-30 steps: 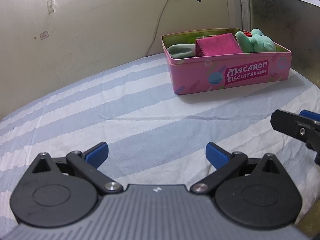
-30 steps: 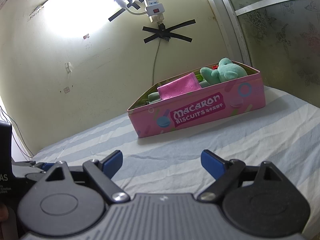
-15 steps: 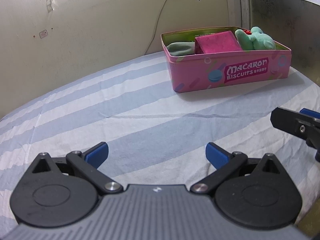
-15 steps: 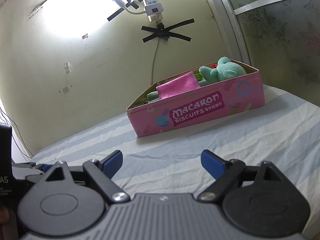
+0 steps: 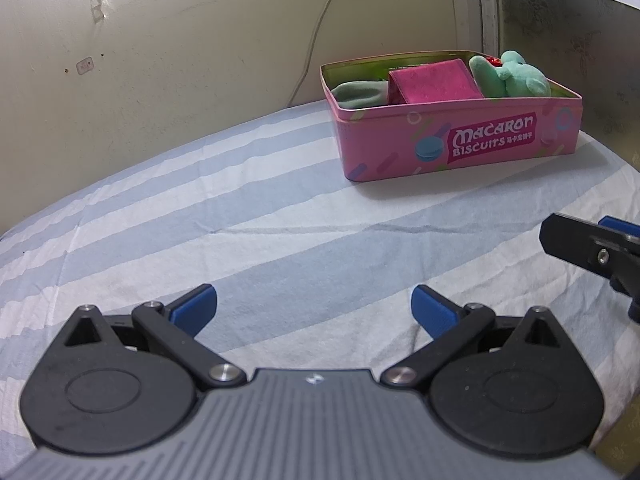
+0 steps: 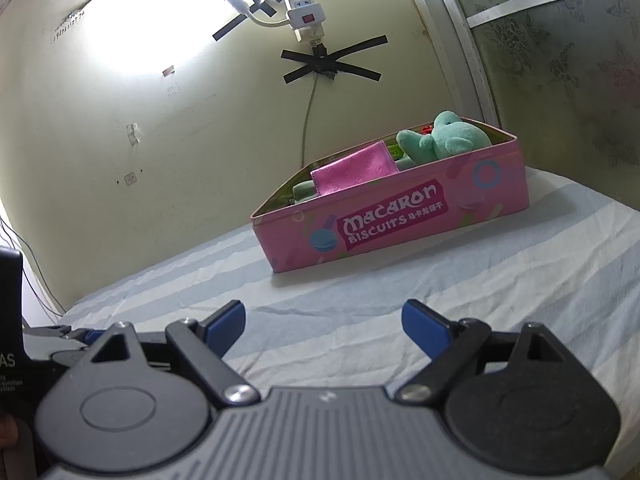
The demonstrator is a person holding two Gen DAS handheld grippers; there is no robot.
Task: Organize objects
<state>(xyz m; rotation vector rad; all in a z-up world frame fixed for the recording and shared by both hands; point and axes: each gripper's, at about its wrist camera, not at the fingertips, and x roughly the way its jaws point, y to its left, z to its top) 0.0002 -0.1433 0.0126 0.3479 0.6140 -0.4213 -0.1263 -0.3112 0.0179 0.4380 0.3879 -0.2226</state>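
Left gripper point(image 5: 314, 306): jaws spread wide, nothing between them, above the striped bed sheet point(image 5: 240, 220). Right gripper point(image 6: 323, 322): jaws likewise spread and empty. Ahead and to the right of both sets of jaws, well apart from them, the pink biscuit tin point(image 6: 392, 220) rests on the sheet near the wall point(image 5: 180, 40). Inside the tin: a green plush toy point(image 6: 444, 136), a pink wallet point(image 6: 354, 170) and a grey-green cloth point(image 5: 360, 94).
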